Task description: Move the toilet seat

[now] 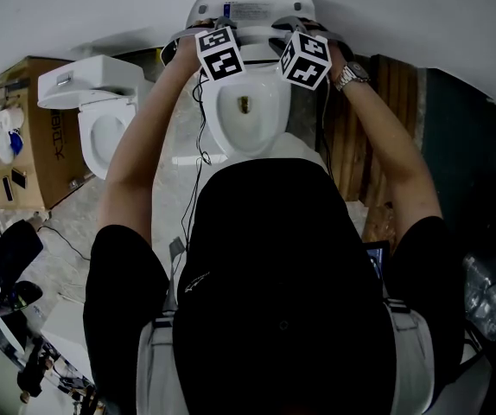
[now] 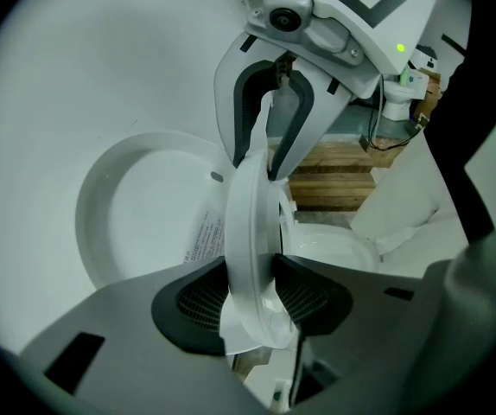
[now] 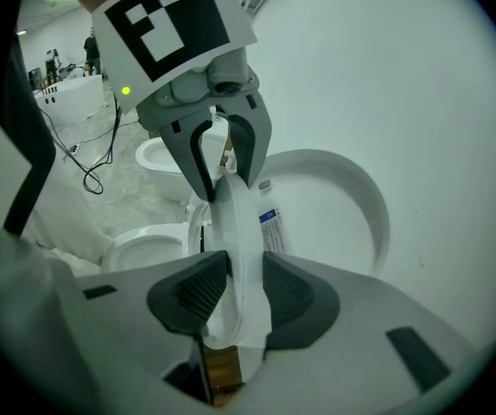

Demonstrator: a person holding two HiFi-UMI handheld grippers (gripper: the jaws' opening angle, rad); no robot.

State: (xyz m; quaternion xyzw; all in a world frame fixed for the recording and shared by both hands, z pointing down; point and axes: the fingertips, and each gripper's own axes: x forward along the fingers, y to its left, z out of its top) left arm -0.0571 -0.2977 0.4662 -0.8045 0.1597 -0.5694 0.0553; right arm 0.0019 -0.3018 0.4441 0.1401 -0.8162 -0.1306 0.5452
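1. You are clamping the left gripper (image 2: 252,294) and the right gripper (image 3: 235,288) on the toilet seat (image 2: 250,219), one on each side of its rim. Each gripper view is showing its own ribbed pads pressing the white rim from both sides, with the other gripper biting the same rim further along. The head view is showing only the two marker cubes side by side.
2. The toilet bowl (image 1: 248,102) is lying open below your arms. Only the head view is looking down into it.
3. The lid (image 3: 339,201) is standing upright against the wall behind the seat. Both gripper views are showing its printed label.
4. The seat is standing raised off the bowl, edge-on to both gripper cameras, just in front of the lid.
5. A second toilet (image 1: 101,119) is sitting to your left beside a cardboard box (image 1: 32,137).
6. A wooden pallet (image 2: 334,173) is lying to the right of the bowl.
7. A wristwatch (image 1: 350,76) is showing on your right wrist.
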